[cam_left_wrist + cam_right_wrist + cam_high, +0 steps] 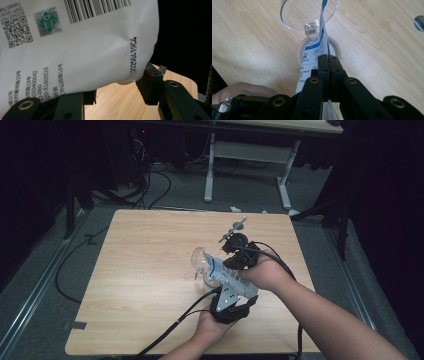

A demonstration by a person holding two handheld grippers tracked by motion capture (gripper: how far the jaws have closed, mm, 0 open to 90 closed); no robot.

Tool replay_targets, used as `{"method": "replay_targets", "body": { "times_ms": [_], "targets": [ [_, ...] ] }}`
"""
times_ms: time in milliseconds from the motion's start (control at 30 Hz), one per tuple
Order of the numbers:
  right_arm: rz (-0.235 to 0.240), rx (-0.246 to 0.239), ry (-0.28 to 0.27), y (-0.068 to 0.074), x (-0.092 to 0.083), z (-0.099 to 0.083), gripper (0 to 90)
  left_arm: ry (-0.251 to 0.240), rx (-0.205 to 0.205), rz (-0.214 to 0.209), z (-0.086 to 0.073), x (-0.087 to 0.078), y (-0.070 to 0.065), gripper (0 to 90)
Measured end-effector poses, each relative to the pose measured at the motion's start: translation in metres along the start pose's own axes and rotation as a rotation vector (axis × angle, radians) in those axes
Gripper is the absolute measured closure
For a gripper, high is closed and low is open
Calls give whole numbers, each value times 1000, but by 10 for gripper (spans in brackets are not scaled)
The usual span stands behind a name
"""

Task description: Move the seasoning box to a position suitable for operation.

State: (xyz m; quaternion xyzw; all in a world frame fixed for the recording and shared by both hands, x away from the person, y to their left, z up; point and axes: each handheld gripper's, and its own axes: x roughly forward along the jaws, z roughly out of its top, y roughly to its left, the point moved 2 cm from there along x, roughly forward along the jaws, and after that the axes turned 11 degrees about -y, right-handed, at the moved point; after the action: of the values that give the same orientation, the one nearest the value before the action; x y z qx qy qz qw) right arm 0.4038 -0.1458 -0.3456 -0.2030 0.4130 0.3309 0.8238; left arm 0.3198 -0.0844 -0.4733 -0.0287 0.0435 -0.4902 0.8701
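Grippers meeting over the right half of a pale wooden table (150,270), bare board open toward its left edge.
Right gripper (328,58) is clenched on a soft white printed plastic pouch (82,47) above a clear round jar (202,262); left gripper (116,93) brackets the pouch's bottom, grip uncertain.
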Motion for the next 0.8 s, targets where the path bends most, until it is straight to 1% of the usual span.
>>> {"method": "replay_targets", "body": {
  "times_ms": [267,633,800],
  "targets": [
    [2,-9,-2,0,1,1,897,-4,-5,1,0,1,0,552],
    [3,-5,-3,0,3,2,897,-7,-10,1,1,1,1,551],
    [0,-14,-1,0,3,2,897,-8,-8,0,1,1,1,550]
  ]
}}
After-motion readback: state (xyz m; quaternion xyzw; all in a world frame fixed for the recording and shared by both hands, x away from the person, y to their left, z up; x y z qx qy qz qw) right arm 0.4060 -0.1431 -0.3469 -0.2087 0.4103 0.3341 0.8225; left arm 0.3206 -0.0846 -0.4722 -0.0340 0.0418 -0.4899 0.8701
